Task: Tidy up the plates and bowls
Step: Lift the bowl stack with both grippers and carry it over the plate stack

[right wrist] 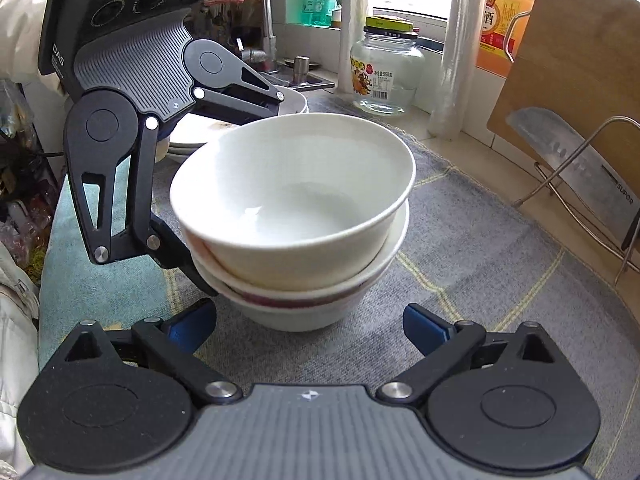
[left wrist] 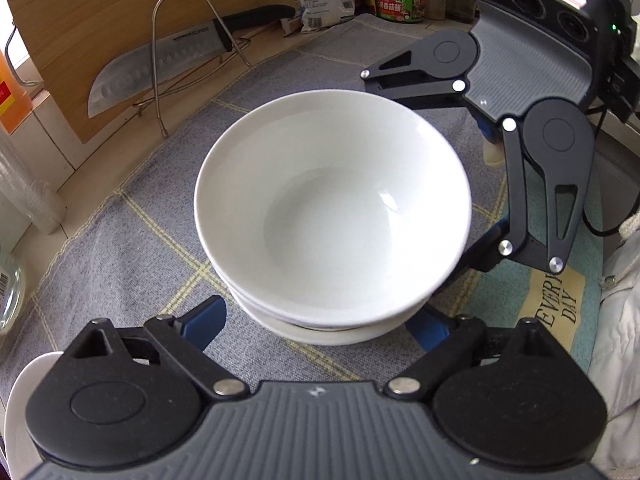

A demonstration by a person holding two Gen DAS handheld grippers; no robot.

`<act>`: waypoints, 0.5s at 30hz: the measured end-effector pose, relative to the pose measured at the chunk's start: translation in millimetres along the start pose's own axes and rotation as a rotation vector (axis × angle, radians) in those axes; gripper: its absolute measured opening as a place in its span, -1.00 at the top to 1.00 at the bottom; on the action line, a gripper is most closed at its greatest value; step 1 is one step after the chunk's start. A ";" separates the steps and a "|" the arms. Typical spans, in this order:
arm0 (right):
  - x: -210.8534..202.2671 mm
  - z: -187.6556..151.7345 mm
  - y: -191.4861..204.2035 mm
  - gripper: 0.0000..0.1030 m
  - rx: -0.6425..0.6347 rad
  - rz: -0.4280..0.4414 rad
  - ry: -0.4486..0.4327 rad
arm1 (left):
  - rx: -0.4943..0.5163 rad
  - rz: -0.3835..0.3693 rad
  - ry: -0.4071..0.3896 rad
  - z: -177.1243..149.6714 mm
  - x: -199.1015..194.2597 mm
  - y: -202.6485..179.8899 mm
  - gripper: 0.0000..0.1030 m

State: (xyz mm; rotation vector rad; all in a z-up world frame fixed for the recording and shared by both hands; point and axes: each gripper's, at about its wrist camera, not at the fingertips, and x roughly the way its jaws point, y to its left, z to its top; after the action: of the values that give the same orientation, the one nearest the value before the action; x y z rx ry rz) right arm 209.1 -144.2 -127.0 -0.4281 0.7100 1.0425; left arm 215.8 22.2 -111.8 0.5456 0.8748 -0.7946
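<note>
A stack of white bowls (left wrist: 332,216) stands on the grey checked cloth (left wrist: 132,240); it also shows in the right wrist view (right wrist: 292,208), with a red band on a lower bowl (right wrist: 296,300). My left gripper (left wrist: 320,320) is wide open, its blue-padded fingers on either side of the stack's base. My right gripper (right wrist: 312,320) is wide open too, straddling the stack from the other side. Each gripper shows in the other's view, the right one (left wrist: 520,128) and the left one (right wrist: 132,152). A stack of white plates (right wrist: 208,136) sits behind the left gripper.
A knife (left wrist: 160,60) leans in a wire rack (left wrist: 188,52) against a wooden cutting board (left wrist: 92,12). Jars and packets (left wrist: 400,0) stand at the back. A glass jar (right wrist: 384,72), plastic rolls (right wrist: 456,48) and a tap (right wrist: 268,12) are near the window. A white plate edge (left wrist: 20,400) lies beside my left gripper.
</note>
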 end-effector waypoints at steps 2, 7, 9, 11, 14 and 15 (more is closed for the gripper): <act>2.7 3.0 -1.9 -0.86 -0.021 0.010 0.004 | 0.008 -0.008 0.000 0.6 -0.8 0.1 -0.81; 5.7 10.4 -1.7 -0.76 -0.075 0.049 0.021 | 0.028 -0.038 -0.008 -0.5 -2.7 1.4 -0.69; 6.1 13.2 -1.8 -0.72 -0.090 0.070 0.031 | 0.043 -0.046 -0.012 -0.9 -3.5 2.3 -0.68; 7.3 15.0 -2.6 -0.70 -0.102 0.082 0.039 | 0.062 -0.053 -0.021 -1.6 -5.3 3.0 -0.68; 9.9 19.7 -4.2 -0.70 -0.120 0.096 0.062 | 0.093 -0.068 -0.020 -2.4 -7.4 2.2 -0.67; 10.3 20.8 -4.4 -0.69 -0.125 0.100 0.071 | 0.105 -0.071 -0.023 -2.7 -8.2 2.1 -0.66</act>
State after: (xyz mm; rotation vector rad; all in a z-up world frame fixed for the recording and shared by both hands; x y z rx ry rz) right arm 223.0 -126.6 -119.7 -0.5443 0.7379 1.1742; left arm 213.0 28.5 -106.2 0.5988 0.8381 -0.9140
